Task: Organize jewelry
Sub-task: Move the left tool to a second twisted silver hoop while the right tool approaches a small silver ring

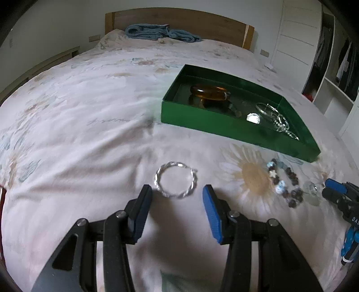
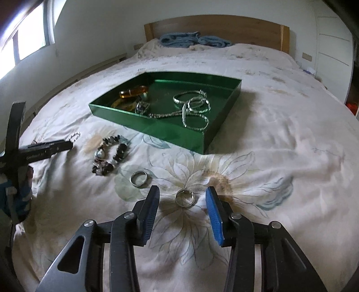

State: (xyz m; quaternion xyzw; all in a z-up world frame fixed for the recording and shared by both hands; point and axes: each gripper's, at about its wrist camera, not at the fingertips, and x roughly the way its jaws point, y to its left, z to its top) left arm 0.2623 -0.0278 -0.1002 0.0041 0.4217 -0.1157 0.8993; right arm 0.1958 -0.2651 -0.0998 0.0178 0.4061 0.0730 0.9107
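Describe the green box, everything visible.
The green box is a shallow, open rectangular tray with low glossy walls, likely coated card, lying flat on the flowered bedspread. Inside lie an amber bangle, silver chains and a small round silver piece. Neither gripper touches it.

Left tongs (image 1: 177, 191), right tongs (image 2: 182, 191): black arms, blue pads, silver screws.

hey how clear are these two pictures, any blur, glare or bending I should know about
Left wrist view: fisheye bends the headboard; the twisted silver bracelet and beaded bracelet look slightly smeared. Right wrist view: bright window washes out the upper left; the green tray floor shines with reflections; the ring between the right tool fingers is fairly sharp. Dark corners in both.
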